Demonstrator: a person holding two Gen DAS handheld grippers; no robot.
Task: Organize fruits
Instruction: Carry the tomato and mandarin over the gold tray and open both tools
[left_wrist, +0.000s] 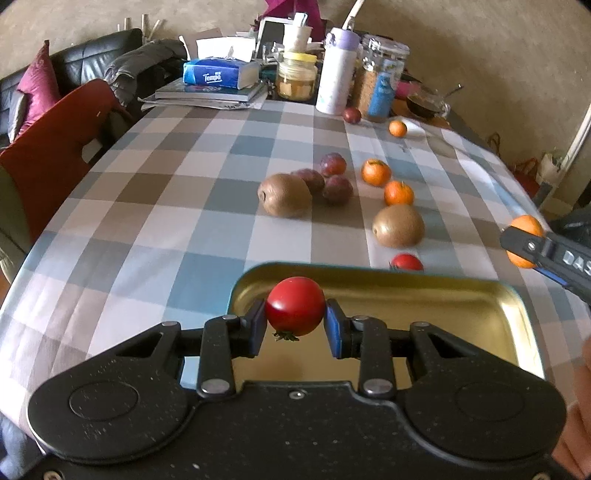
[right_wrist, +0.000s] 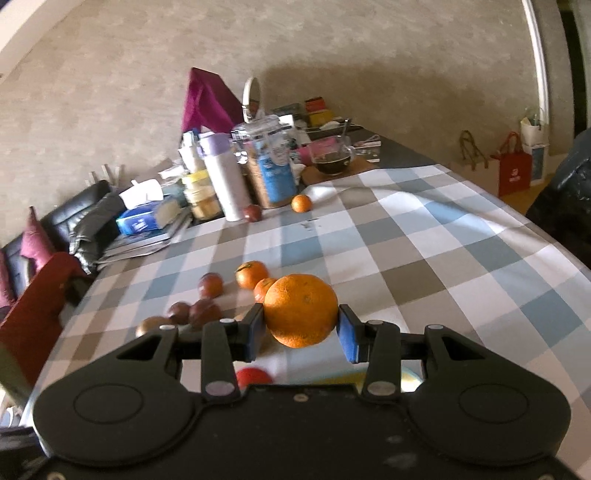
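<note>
My left gripper (left_wrist: 295, 317) is shut on a red tomato (left_wrist: 294, 311) and holds it over the left end of a gold metal tray (left_wrist: 509, 317). My right gripper (right_wrist: 301, 325) is shut on an orange (right_wrist: 301, 310) above the table; it shows at the right edge of the left wrist view (left_wrist: 524, 240). On the checked cloth lie two kiwis (left_wrist: 284, 195) (left_wrist: 398, 225), three plums (left_wrist: 334, 179), two oranges (left_wrist: 376, 171) (left_wrist: 398, 192) and another tomato (left_wrist: 406, 262) behind the tray.
At the table's far end stand a tissue box on books (left_wrist: 218, 75), jars (left_wrist: 297, 75), a white bottle (left_wrist: 337, 72), a glass cup (right_wrist: 332, 155), plus a plum (left_wrist: 351, 114) and a small orange (left_wrist: 397, 128). A red chair (left_wrist: 55, 147) stands on the left.
</note>
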